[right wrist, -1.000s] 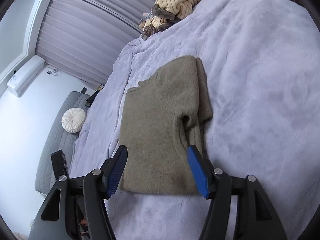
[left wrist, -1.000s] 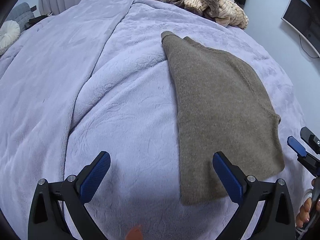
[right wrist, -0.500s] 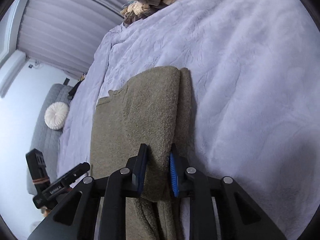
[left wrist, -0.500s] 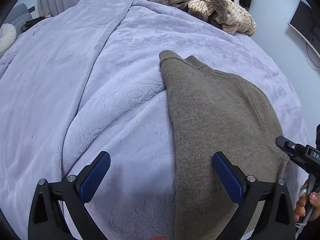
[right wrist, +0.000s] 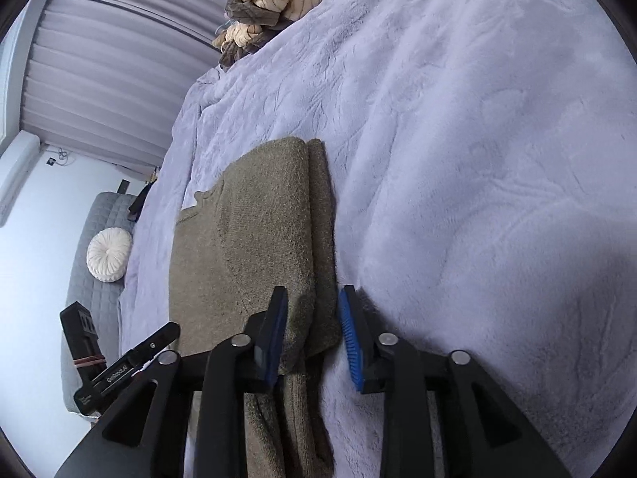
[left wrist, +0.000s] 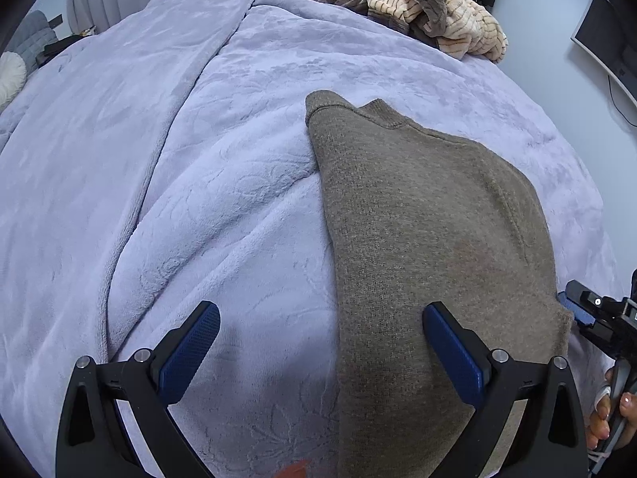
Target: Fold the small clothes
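Note:
A brown knit sweater (left wrist: 430, 247) lies folded lengthwise on the lavender blanket (left wrist: 159, 159). My left gripper (left wrist: 318, 342) stands open above the sweater's near left edge; one finger is over the blanket and the other over the knit. In the right wrist view the sweater (right wrist: 247, 231) runs away from me, its doubled right edge lying between the jaws of my right gripper (right wrist: 312, 330). Those jaws are opening, and the right pad stands clear of the fabric. The right gripper (left wrist: 585, 310) also shows at the sweater's right edge, and the left gripper (right wrist: 131, 358) at lower left.
A heap of striped beige and brown clothes (left wrist: 418, 12) sits at the far end of the bed. A dark monitor (left wrist: 609, 47) hangs on the right wall. A round white cushion (right wrist: 109, 255) lies on a grey sofa beside the bed. A hand (left wrist: 613, 414) holds the right gripper.
The right gripper came down onto the sweater's right edge, pinched it, and has now spread its jaws again. The left gripper moved in closer to the sweater, then held still.

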Action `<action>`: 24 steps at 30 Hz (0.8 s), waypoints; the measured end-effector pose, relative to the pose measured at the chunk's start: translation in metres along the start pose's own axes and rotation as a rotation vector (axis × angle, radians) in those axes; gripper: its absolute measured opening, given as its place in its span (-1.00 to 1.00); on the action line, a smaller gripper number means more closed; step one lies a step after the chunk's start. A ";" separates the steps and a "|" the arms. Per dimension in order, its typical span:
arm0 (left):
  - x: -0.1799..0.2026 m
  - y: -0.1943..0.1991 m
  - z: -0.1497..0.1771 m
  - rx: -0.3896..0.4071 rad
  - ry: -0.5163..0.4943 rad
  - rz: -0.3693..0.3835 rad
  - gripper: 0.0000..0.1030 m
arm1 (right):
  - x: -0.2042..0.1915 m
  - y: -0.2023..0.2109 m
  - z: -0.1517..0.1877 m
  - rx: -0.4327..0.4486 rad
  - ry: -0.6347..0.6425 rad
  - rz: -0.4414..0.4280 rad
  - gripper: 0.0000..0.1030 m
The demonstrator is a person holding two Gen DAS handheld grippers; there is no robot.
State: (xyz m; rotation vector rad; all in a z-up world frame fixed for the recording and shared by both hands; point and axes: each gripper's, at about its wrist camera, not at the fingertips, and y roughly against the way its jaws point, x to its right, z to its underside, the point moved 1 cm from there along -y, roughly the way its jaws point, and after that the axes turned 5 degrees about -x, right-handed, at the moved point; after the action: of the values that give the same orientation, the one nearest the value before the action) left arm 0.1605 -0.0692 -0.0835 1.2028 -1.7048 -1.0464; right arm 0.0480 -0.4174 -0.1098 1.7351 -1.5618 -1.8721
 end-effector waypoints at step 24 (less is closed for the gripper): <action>-0.004 -0.020 -0.015 -0.062 0.002 0.287 0.99 | -0.008 -0.015 -0.012 -0.063 0.063 -0.057 0.57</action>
State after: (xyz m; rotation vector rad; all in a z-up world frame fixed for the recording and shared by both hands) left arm 0.1818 -0.0722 -0.0969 0.8876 -1.7675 -0.9146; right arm 0.0674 -0.4119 -0.1132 1.8110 -1.4300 -1.8519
